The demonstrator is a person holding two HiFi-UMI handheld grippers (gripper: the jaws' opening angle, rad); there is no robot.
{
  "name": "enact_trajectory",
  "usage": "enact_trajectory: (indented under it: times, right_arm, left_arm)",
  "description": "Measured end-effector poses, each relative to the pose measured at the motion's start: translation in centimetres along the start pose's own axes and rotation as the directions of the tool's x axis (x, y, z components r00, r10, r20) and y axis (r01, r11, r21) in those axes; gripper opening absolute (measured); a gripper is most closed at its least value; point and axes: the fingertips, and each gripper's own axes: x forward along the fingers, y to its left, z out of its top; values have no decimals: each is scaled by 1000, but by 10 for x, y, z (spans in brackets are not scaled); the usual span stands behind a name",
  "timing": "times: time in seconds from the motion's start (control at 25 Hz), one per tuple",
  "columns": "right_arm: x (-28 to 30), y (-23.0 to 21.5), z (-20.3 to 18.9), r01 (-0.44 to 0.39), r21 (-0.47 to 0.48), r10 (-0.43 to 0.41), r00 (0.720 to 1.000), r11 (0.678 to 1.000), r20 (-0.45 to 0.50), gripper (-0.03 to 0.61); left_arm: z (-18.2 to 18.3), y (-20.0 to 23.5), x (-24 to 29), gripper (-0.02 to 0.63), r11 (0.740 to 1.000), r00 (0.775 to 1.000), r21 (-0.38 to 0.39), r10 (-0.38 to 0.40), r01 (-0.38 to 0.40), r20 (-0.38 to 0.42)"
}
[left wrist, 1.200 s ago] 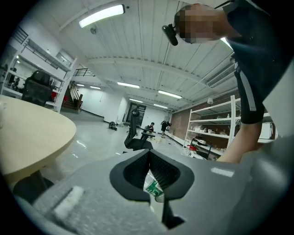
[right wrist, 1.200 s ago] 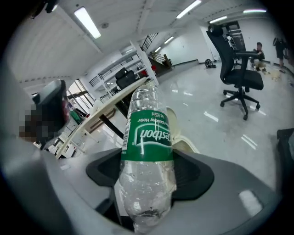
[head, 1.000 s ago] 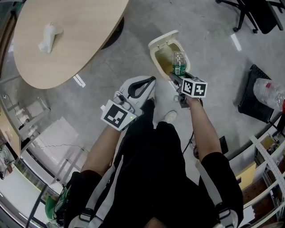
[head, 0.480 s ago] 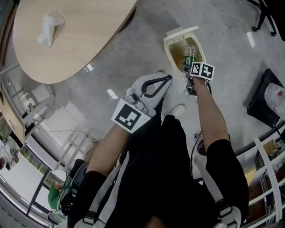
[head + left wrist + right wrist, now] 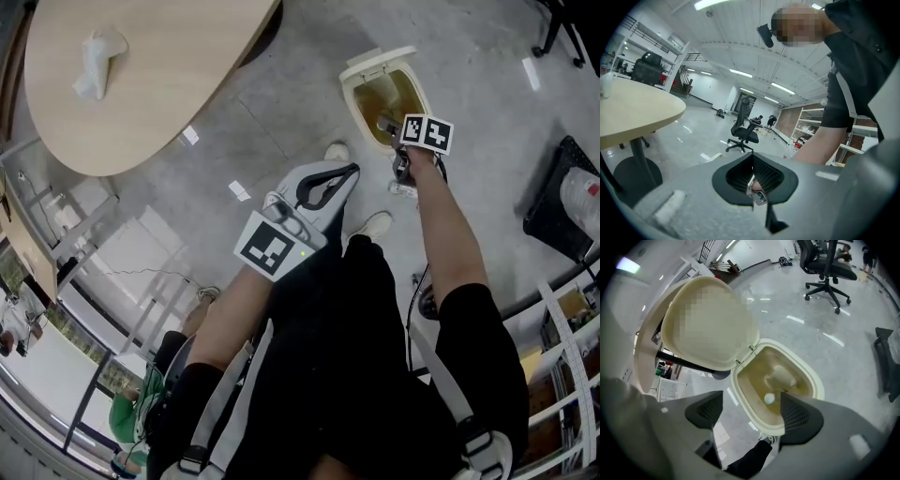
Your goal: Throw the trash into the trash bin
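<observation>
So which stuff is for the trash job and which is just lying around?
For the job: trash bin; bottle inside it; right gripper above, just opening, nothing between; maybe the crumpled tissue.
Just around: table; office chair; left gripper, shut, empty.

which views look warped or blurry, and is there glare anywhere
Right gripper view: strong fisheye, dark corners, streaky glare on the floor, a mosaic patch over the trash bin lid. Left gripper view: same fisheye, ceiling lights blown out. Head view: fairly sharp, table edge bowed.
</observation>
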Motion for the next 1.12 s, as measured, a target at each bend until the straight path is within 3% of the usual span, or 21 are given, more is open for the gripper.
enact_trajectory:
  times: [0.08, 0.28, 0.48, 0.68, 0.84, 1.0, 1.12]
  right_arm:
    - [-18, -1, 11, 1, 7, -2, 998, 1000, 59, 314]
    - [-75, 10, 29, -47, -16, 49, 980, 999, 195, 211]
    - [-161, 47, 52, -61, -151, 115, 917, 987, 381, 70]
    - [-268, 97, 60, -50, -322, 229, 805, 945, 547, 9]
    - [-364, 125, 56, -40, -403, 323, 673, 915, 666, 6]
    - [-450, 137, 15, 7, -474, 393, 548, 881, 738, 6]
    - [-494, 118, -15, 65, -463, 378, 482, 884, 790, 6]
  left_arm:
    - [5, -4, 1, 3, 1000, 1000, 5, -3, 2, 12]
    - [27, -9, -1, 2, 1000, 998, 24, 5, -6, 61]
    - [64, -18, -6, 2, 997, 993, 80, 11, -21, 121]
    - [107, -42, -8, 2, 988, 983, 153, 1, -30, 184]
    - [143, -64, -11, 2, 981, 965, 188, 4, -55, 260]
    - [167, -107, -22, 2, 981, 947, 188, -15, -48, 322]
    - [171, -129, -35, 1, 981, 937, 181, -3, -64, 348]
